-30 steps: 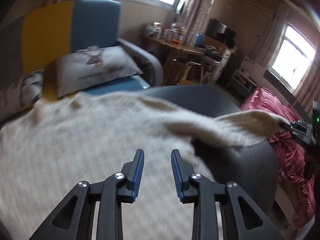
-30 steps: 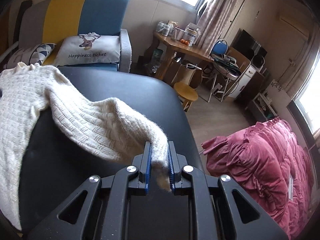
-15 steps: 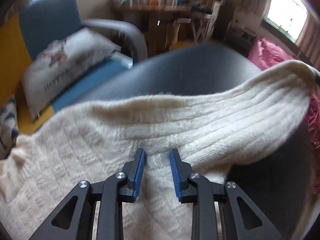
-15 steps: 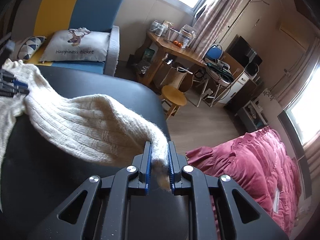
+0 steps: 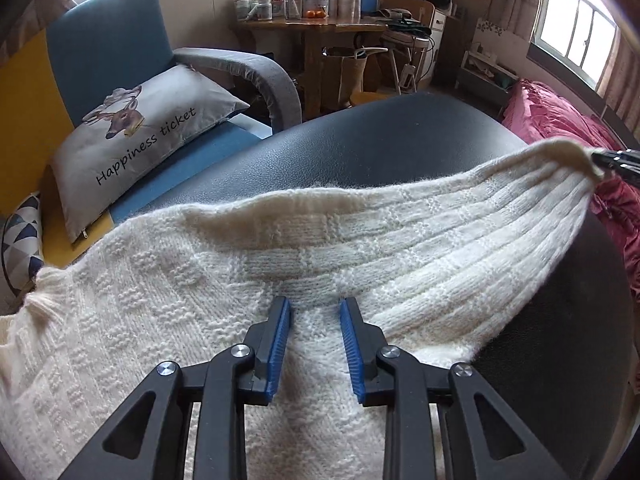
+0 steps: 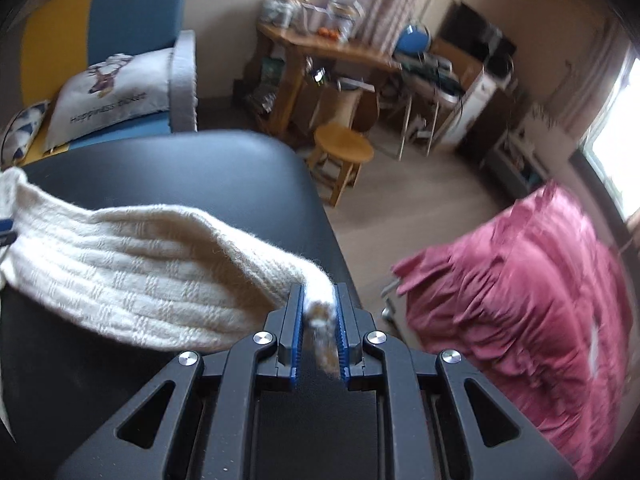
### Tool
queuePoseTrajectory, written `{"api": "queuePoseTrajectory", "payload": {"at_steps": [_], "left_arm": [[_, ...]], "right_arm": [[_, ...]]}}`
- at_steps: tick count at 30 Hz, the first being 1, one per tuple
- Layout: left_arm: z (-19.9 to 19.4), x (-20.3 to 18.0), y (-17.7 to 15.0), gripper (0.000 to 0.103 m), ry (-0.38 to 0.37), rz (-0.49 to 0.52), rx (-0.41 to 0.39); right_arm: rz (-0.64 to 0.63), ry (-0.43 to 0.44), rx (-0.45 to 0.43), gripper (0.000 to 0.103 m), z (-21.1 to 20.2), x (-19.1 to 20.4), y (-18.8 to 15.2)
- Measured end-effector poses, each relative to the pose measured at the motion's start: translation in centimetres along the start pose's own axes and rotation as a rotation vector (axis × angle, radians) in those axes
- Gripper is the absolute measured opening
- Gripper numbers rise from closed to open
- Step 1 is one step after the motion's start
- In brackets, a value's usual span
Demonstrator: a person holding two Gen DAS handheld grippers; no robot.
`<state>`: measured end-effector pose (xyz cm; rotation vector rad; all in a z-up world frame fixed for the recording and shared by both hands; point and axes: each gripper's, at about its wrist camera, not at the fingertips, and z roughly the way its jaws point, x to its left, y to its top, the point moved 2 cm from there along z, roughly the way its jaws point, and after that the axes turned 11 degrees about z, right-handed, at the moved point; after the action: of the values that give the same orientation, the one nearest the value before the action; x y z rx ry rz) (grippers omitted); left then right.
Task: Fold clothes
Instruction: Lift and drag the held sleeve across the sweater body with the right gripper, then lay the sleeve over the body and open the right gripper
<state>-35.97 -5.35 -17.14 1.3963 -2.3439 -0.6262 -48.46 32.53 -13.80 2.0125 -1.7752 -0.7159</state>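
Observation:
A cream knit sweater [image 5: 168,300] lies on the black padded table [image 5: 380,140]. My left gripper [image 5: 314,305] stands open, tips down on the knit where the sleeve [image 5: 460,232] meets the body; the pads do not pinch the cloth. The sleeve runs out taut to the right, where the right gripper [image 5: 616,160] holds its cuff. In the right wrist view my right gripper [image 6: 319,292] is shut on the cuff, and the sleeve [image 6: 132,276] stretches left above the table [image 6: 180,168] toward the left gripper's tips [image 6: 6,232] at the frame edge.
A blue and yellow sofa [image 5: 104,52] with a deer cushion [image 5: 136,136] stands behind the table. A wooden desk [image 6: 328,48] with jars, a round stool [image 6: 344,152] and a pink quilt [image 6: 520,280] lie to the right, past the table's edge.
My left gripper came down onto the sweater at the base of the sleeve and then held still. My right gripper carried the cuff outward, and the slack sleeve is now stretched out.

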Motion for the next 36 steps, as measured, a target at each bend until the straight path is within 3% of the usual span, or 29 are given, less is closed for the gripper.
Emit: {"api": "queuePoseTrajectory", "payload": {"at_steps": [10,13,15,18,21,26,31,36], "left_arm": [[0.1,-0.6,-0.3,0.026,0.029,0.011,-0.006],[0.1,-1.0,-0.5,0.026,0.041,0.017,-0.008],[0.1,-0.9,-0.5,0.026,0.041,0.007,-0.01],[0.2,-0.8,-0.6,0.026,0.04,-0.007,-0.016],[0.2,-0.8,-0.6,0.026,0.046,-0.009,-0.015],[0.3,-0.7,-0.6,0.027,0.042,-0.014,-0.013],[0.2,-0.6,-0.8,0.026,0.031,-0.018,-0.026],[0.0,-0.6,-1.1,0.027,0.023,-0.022,-0.043]], "right_arm": [[0.131,-0.014,0.141,0.015,4.9,-2.9,-1.7],[0.221,-0.003,0.106,0.015,3.9,-5.3,-1.7],[0.242,0.022,0.031,0.015,1.5,-6.4,-1.3],[0.158,0.163,-0.049,0.015,-2.2,-4.8,-1.2],[0.066,0.207,-0.051,0.015,-3.2,-1.7,-2.1],[0.068,0.153,0.017,0.015,1.1,-0.2,-1.9],[0.12,0.114,0.154,0.015,6.5,-0.9,-1.9],[0.188,0.138,0.127,0.012,6.9,-2.2,-2.5]]}}
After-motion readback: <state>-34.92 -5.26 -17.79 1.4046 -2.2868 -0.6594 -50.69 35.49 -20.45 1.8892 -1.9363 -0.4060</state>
